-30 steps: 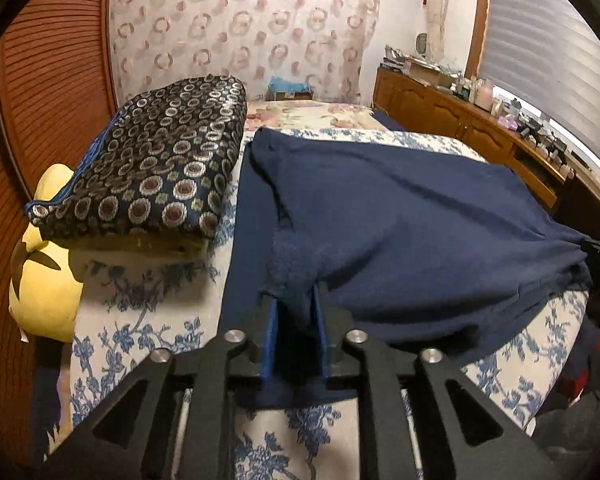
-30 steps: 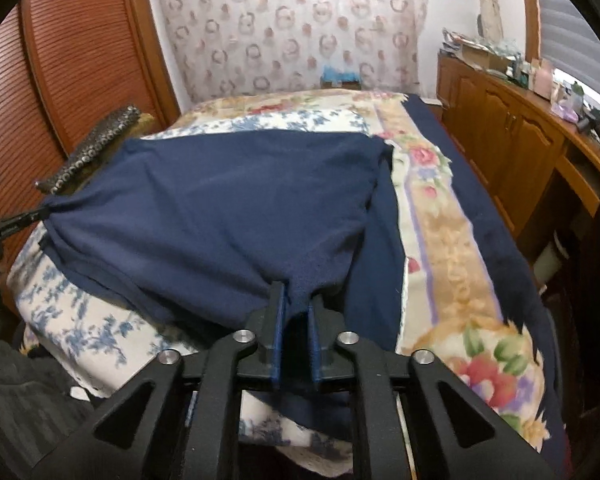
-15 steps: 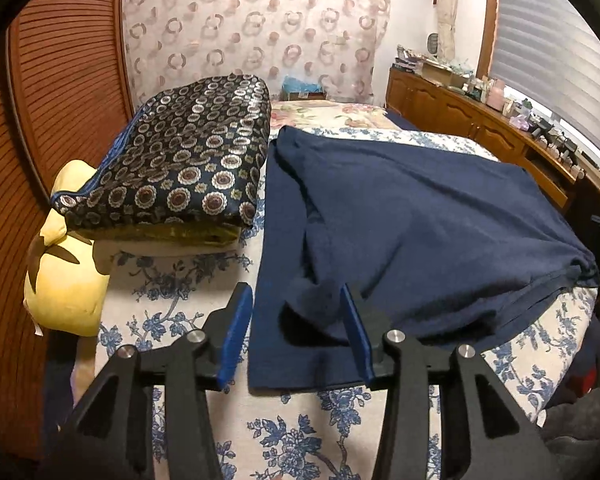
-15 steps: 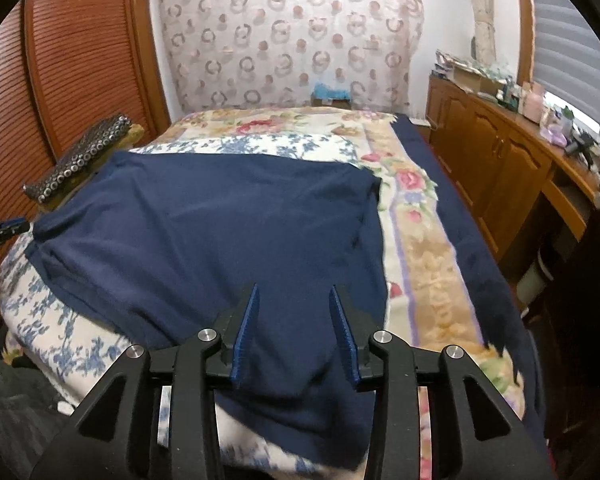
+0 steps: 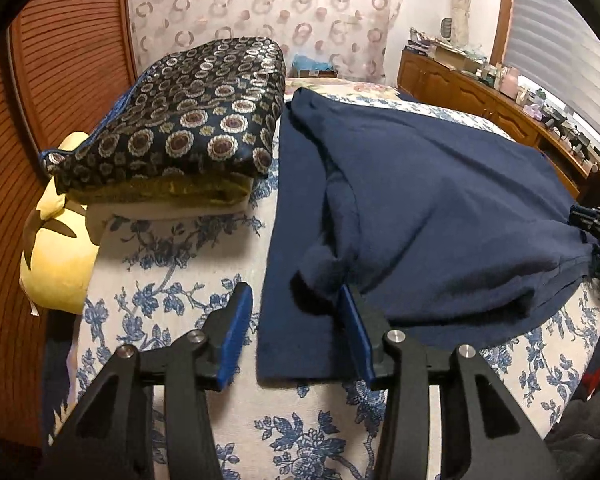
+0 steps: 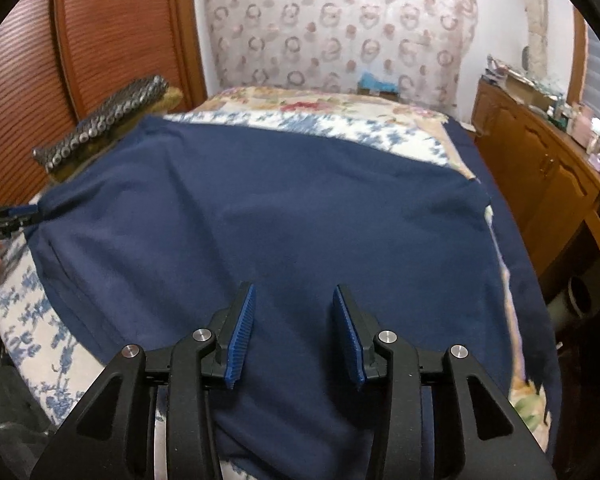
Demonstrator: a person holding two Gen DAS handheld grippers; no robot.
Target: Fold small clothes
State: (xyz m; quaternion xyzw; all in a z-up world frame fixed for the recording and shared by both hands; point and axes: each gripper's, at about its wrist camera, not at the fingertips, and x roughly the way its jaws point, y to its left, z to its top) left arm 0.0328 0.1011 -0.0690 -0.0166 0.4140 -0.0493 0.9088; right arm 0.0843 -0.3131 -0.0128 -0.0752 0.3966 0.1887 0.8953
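A navy blue garment (image 5: 420, 208) lies spread on the bed, folded over itself, with a bunched corner near my left gripper. It fills the middle of the right wrist view (image 6: 284, 216). My left gripper (image 5: 296, 332) is open, its blue pads either side of the garment's near left corner, holding nothing. My right gripper (image 6: 294, 332) is open and empty above the garment's near edge. The other gripper shows at the far right of the left wrist view (image 5: 596, 224) and at the left edge of the right wrist view (image 6: 4, 220).
A folded dark patterned blanket (image 5: 188, 120) lies on a pillow at the left, with a yellow cushion (image 5: 56, 256) below it. The floral bedspread (image 5: 172, 280) runs to the bed edge. A wooden cabinet (image 6: 540, 176) stands along the right. A wooden wardrobe (image 6: 112, 32) stands at the left.
Both grippers were shut on the garment's corners one second ago. They have opened, let the cloth drop onto the bed and drawn back a little.
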